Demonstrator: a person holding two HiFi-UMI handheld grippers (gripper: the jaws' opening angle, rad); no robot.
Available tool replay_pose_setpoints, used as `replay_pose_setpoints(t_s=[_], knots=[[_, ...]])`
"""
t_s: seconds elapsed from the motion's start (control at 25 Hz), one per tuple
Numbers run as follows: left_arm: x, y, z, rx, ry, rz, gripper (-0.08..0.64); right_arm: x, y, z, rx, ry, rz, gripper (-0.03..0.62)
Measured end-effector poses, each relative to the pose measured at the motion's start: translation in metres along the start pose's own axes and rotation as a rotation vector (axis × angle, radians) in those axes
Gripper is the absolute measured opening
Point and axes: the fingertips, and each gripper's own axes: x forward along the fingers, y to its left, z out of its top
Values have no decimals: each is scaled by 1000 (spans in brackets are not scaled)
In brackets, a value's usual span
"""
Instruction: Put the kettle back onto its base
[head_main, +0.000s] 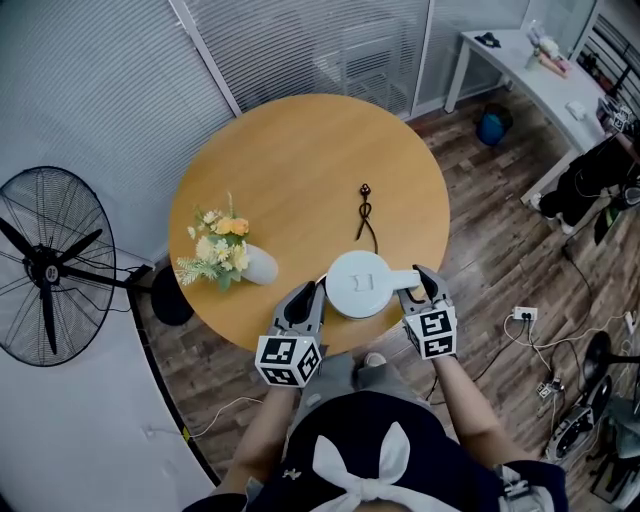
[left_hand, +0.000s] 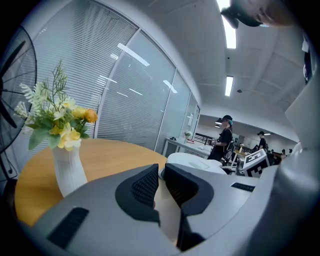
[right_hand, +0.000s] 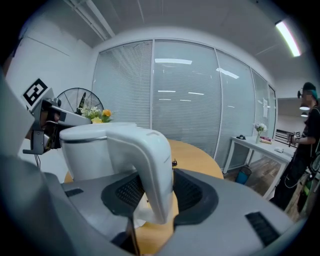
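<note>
Right tool (right_hand: 152, 190): jaws clamped on the white handle (right_hand: 150, 160) of the kettle (head_main: 358, 283), one pad on each side. Tool angled slightly downward.

Left tool (left_hand: 161, 182): jaws only a narrow slit apart, nothing between them. In the head view it sat just left of the kettle body; contact could not be made out.

Kettle white, upright, lid on, at lower centre of the head view, over the near edge of the round wooden surface (head_main: 300, 160). What lay under it was not visible.

Black cord (head_main: 365, 212) lay loose on the surface above the kettle, apart from it. White vase of yellow flowers (head_main: 225, 255) stood near the surface's left edge.

Standing fan (head_main: 45, 265) on the floor at far left. White desk (head_main: 530, 70) at upper right.
</note>
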Motion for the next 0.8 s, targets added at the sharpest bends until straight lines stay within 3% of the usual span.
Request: replay_pose_setpoints(t_s=[0.44,0.8], knots=[[0,0,0,-6,8,-6,59,-2,2,-32,33,111,-2,183],[0,-2,1,66,61,9,60,-39,9,-18,53,65,71,213]])
